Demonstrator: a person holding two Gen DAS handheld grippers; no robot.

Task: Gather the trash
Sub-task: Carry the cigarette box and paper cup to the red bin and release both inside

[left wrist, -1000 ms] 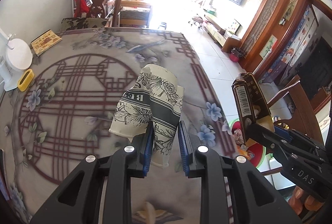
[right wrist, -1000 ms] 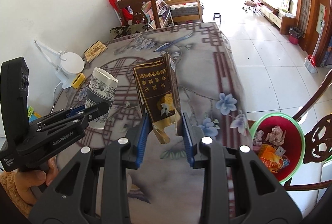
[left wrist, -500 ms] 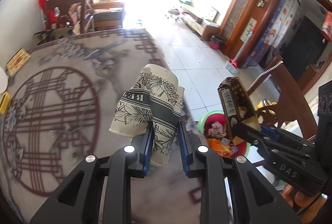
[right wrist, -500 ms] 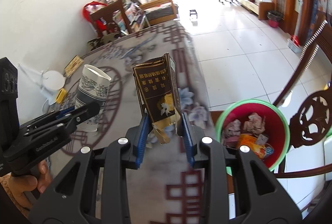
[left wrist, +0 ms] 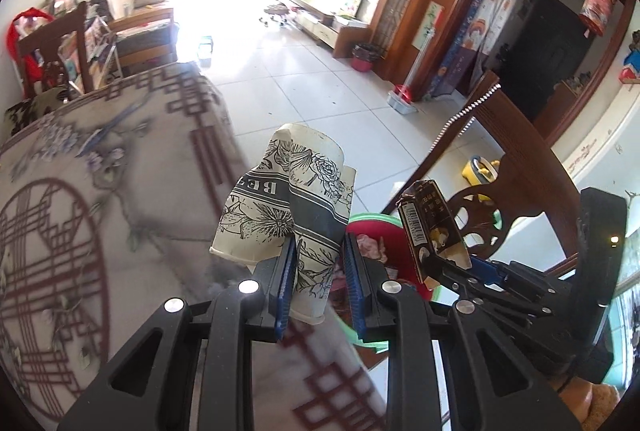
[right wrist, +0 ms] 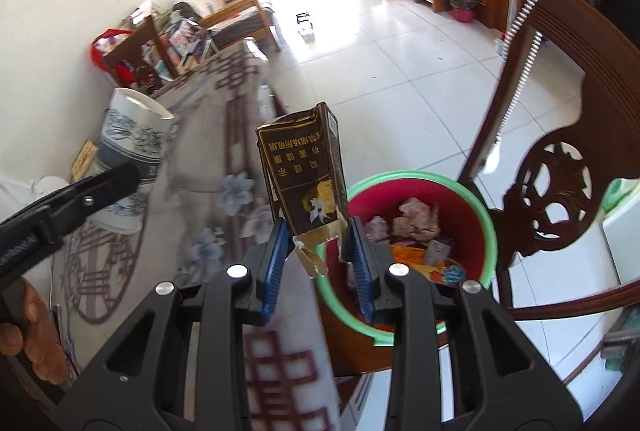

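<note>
My left gripper (left wrist: pixel 316 271) is clamped on a crushed paper cup (left wrist: pixel 286 207), held over the table (left wrist: pixel 120 211) edge. My right gripper (right wrist: pixel 318 251) pinches a brown carton (right wrist: pixel 306 183) beside the table, just above the green-rimmed bin (right wrist: pixel 486 215) of trash on the chair (right wrist: pixel 560 191).

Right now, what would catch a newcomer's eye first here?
A crushed floral paper cup is pinched in the left hand-held gripper. A torn brown carton is clamped in the right hand-held gripper. Just beyond the patterned tablecloth sits a red bin with a green rim, already holding trash.
</note>
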